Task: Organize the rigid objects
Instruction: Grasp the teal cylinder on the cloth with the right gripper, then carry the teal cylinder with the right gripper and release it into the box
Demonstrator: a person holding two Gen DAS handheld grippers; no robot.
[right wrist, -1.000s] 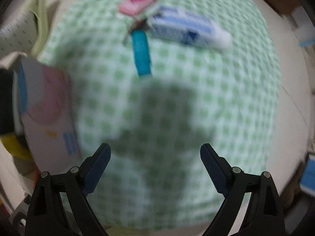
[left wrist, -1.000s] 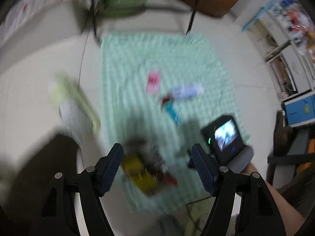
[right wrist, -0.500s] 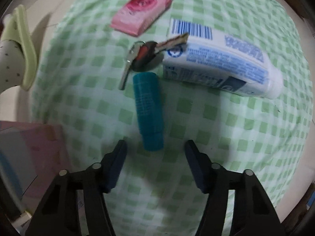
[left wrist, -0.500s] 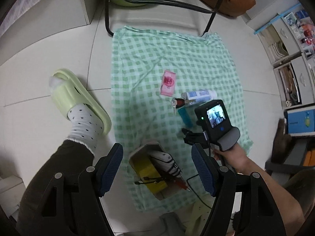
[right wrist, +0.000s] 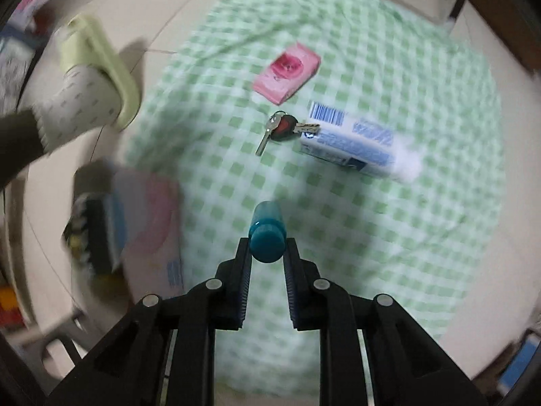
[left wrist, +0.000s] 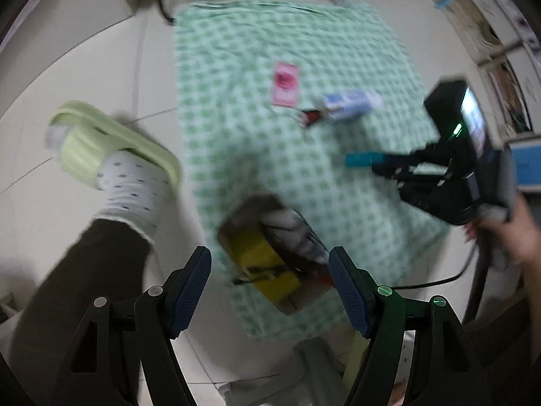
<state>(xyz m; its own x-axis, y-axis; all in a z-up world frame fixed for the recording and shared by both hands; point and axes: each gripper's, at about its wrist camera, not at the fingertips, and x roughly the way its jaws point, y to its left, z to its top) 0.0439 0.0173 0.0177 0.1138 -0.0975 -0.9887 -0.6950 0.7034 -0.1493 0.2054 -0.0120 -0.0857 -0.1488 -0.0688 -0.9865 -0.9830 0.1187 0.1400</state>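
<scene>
The teal cylinder (right wrist: 267, 237), a small capped tube or bottle, sits between the pads of the right tool (right wrist: 267, 253), lifted clear of the green checked cloth (right wrist: 422, 237) that lies on the floor. The jaws are closing on it and the pads press its sides, but they catch only its near end; most of its length juts forward past the fingertips. That is the main risk: a smooth round body pinched at one end could pivot or slide out if the hand swings fast, and the blur suggests a quick move.

In the left wrist view the same cylinder (left wrist: 363, 160) sticks out sideways from the right tool (left wrist: 383, 165), above the cloth's right part. The likely destination is the open box (left wrist: 270, 253) near the cloth's near edge, which already holds a yellow item and some striped things too blurred to name. It looks crowded, so the cylinder may land on top and roll off, or strike the box wall on the way in.

The left tool (left wrist: 270, 291) hangs over that box with its jaws spread and nothing between them. Both tools heading for the same spot could collide.

Left on the cloth are a pink packet (right wrist: 286, 72), a bunch of keys (right wrist: 282, 128) touching a white and blue tube (right wrist: 358, 147), and a slippered foot (left wrist: 111, 159) beside the cloth's left edge.
</scene>
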